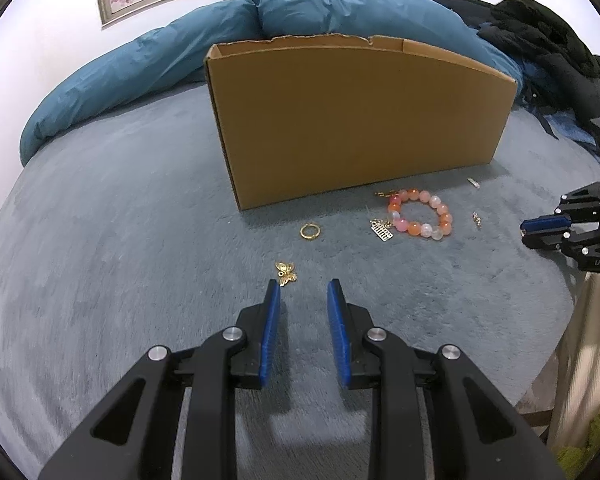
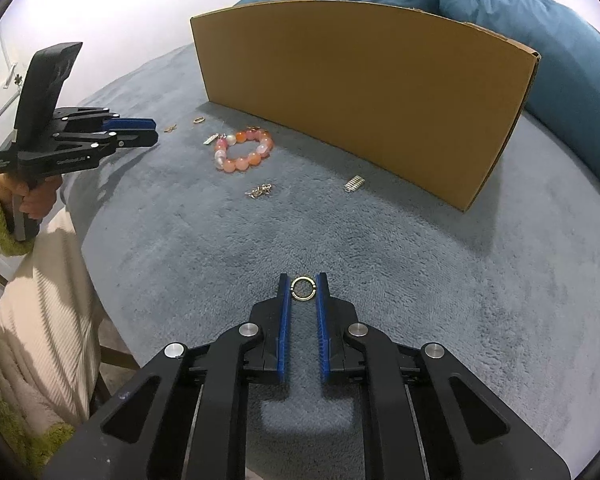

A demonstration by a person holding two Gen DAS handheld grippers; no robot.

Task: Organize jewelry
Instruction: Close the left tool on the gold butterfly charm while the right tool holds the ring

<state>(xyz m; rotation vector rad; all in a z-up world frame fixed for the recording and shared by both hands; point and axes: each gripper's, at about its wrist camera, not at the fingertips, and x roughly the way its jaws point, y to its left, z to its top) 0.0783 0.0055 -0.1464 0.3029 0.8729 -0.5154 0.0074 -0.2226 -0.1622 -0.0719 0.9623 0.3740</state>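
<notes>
Jewelry lies scattered on a grey-blue blanket in front of a cardboard box. My right gripper points down at the blanket, its blue pads touching both sides of a small gold ring that lies flat. My left gripper hovers open with nothing between its fingers; a gold butterfly charm sits just left of its left fingertip. Beyond it lie a gold hoop, a flat gold charm and a pink and orange bead bracelet. The right gripper shows at the right edge.
The box stands with its open top out of sight. Small silver pieces lie between the bracelet and the ring. A blue duvet is heaped behind, dark clothes at the right. A person's hand holds the left gripper.
</notes>
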